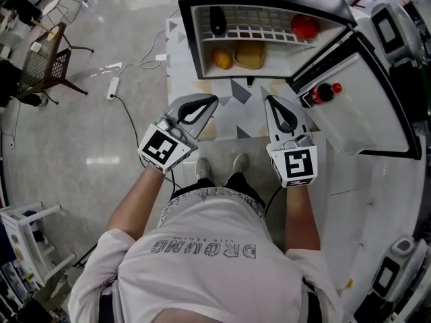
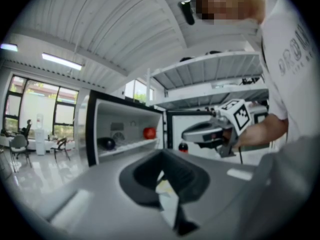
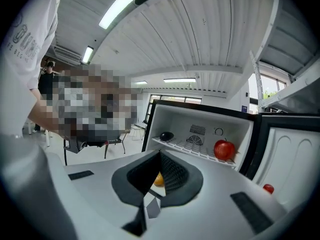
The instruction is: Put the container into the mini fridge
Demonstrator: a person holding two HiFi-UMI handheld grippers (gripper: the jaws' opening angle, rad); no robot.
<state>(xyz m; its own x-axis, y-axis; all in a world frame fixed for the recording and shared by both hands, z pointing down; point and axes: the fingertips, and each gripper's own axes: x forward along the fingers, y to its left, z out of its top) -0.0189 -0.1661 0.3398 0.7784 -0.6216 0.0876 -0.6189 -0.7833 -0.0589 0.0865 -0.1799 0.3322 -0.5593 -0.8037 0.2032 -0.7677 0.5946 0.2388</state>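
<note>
Outside the open mini fridge [image 1: 195, 42], left gripper [image 1: 211, 102] and right gripper [image 1: 272, 101] are being held clenched, empty. A tan container [image 1: 250, 54] is being kept inside. The door bottle [image 1: 319, 93] could be toppled by a hasty swing.
</note>
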